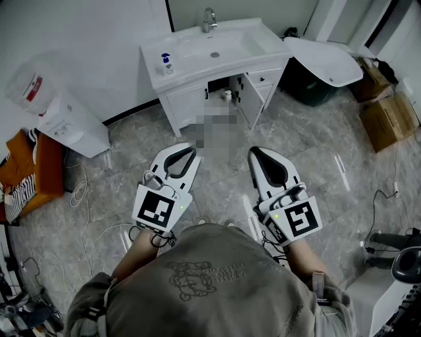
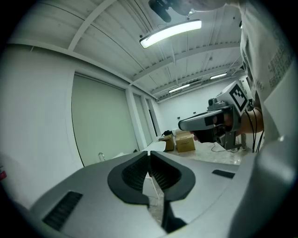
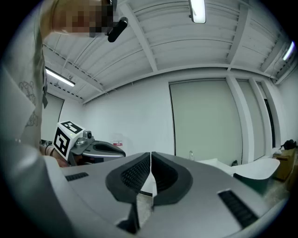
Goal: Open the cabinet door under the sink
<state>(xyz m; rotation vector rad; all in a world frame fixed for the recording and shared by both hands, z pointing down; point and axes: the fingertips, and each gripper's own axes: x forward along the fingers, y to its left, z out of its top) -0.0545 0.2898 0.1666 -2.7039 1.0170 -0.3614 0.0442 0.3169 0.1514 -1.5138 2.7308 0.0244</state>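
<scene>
A white sink cabinet (image 1: 187, 105) stands against the far wall, with a basin, a faucet (image 1: 208, 20) and a blue-capped soap bottle (image 1: 166, 63) on top. Its right door (image 1: 252, 100) is swung open onto a dark inside (image 1: 219, 85); the left door is closed. My left gripper (image 1: 188, 151) and right gripper (image 1: 259, 153) are held close to the person's body, well short of the cabinet, both shut on nothing. The left gripper view shows its jaws (image 2: 149, 154) meeting; the right gripper view shows the same (image 3: 150, 155).
A water dispenser (image 1: 69, 122) with a jug stands at the left beside orange clothing (image 1: 29, 164). Right of the cabinet lie a white oval panel (image 1: 325, 59) and cardboard boxes (image 1: 388, 118). Cables (image 1: 82, 191) trail over the grey tiled floor.
</scene>
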